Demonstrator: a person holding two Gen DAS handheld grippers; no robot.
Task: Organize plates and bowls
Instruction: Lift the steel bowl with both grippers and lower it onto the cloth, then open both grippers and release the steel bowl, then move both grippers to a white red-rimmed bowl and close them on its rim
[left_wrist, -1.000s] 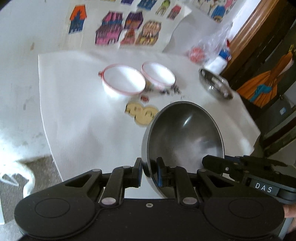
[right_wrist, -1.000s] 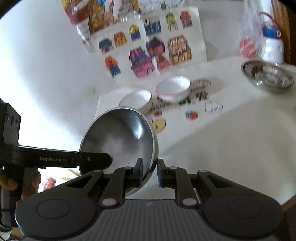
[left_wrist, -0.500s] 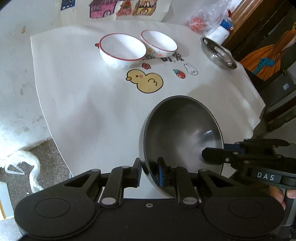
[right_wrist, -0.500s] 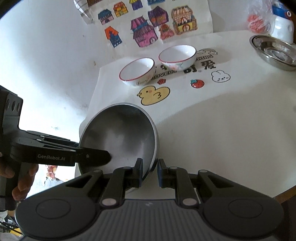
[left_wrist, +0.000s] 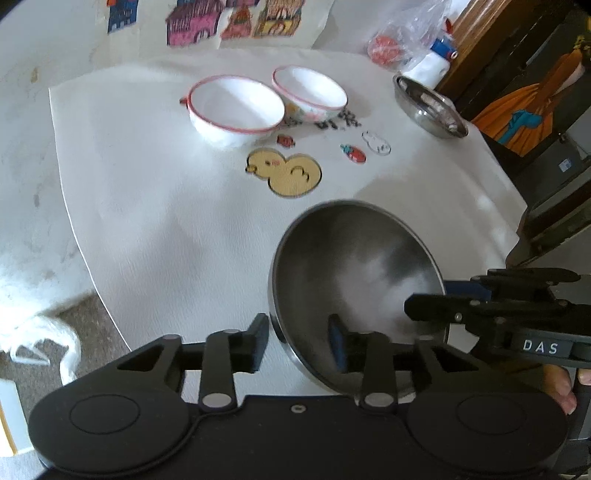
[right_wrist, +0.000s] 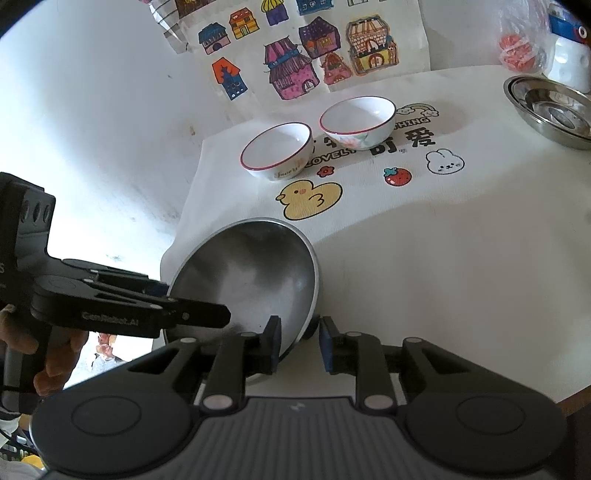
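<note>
Now both claws are straddling the rim of the steel bowl (left_wrist: 354, 280), tilted at the tabletop's (left_wrist: 166, 221) near edge: left claw (left_wrist: 301, 341) released, right claw (right_wrist: 297, 341) likewise parted. Lower it flat before withdrawing, or re-clench first.

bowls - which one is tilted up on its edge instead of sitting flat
The big steel bowl between the grippers; both red-rimmed white bowls sit flat.

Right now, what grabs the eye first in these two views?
The steel bowl dominates the near table edge, tilted, with both grippers open astride its rim: the left gripper and the right gripper. Behind it, two red-rimmed white bowls sit side by side on the cartoon-print cloth, above a yellow duck print.
</note>
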